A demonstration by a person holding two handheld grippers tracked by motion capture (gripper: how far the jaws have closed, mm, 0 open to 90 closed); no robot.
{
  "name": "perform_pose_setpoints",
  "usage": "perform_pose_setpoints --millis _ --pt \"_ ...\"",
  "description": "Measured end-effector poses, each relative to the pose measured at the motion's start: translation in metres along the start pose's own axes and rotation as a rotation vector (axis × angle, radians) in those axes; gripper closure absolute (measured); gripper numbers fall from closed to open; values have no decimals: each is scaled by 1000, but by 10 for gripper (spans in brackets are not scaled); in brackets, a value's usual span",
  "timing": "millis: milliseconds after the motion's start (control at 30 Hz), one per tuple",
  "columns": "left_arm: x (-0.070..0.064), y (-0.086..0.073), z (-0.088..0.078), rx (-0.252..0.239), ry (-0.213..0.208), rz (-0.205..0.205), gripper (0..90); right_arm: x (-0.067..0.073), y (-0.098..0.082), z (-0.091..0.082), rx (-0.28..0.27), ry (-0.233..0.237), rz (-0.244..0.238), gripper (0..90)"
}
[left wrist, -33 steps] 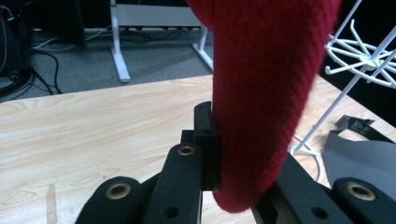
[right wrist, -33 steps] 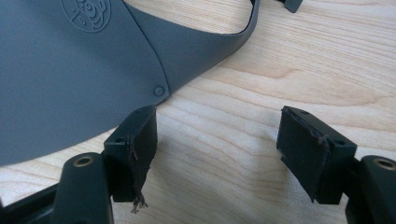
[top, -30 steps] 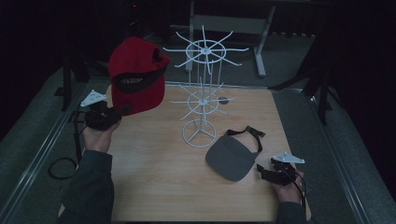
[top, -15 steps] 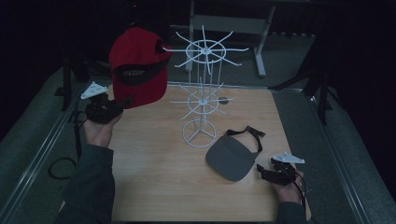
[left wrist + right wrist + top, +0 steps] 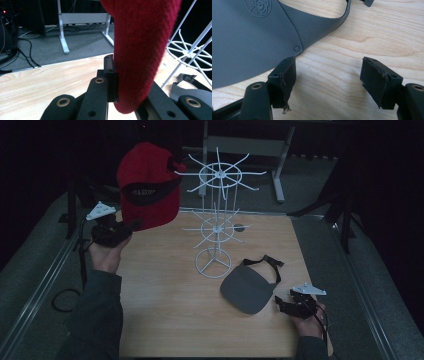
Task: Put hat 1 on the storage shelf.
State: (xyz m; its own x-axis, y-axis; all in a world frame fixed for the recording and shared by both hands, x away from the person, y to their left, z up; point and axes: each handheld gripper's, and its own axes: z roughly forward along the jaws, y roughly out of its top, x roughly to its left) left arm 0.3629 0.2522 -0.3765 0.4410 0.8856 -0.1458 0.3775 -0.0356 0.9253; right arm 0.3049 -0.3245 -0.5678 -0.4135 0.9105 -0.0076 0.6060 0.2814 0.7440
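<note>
A red knitted cap [image 5: 150,185] hangs in the air left of the white wire rack [image 5: 216,220], its upper edge close to the rack's top spokes. My left gripper [image 5: 131,226] is shut on the cap's lower edge; in the left gripper view the red fabric [image 5: 142,50] is pinched between the black jaws [image 5: 130,85]. A grey visor [image 5: 247,290] with a black strap lies flat on the table in front of the rack. My right gripper [image 5: 282,304] rests just right of it, open, with bare wood between its pads [image 5: 328,77] and the visor's brim [image 5: 249,37] beside its left pad.
The wooden table [image 5: 160,320] has metal rails along both sides. The rack's round base [image 5: 214,262] stands mid-table. A white desk frame [image 5: 245,145] stands behind the table, and a cable loop [image 5: 64,300] lies on the floor at left.
My left gripper has lifted the red cap higher and a little toward the rack. The right gripper and the visor have stayed put.
</note>
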Motion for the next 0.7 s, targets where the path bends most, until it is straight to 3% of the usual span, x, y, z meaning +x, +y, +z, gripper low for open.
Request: perform_pose_setpoints --millis 700 --pt "-9 26 -2 -73 -10 -7 860 0 0 0 0 0 0 289"
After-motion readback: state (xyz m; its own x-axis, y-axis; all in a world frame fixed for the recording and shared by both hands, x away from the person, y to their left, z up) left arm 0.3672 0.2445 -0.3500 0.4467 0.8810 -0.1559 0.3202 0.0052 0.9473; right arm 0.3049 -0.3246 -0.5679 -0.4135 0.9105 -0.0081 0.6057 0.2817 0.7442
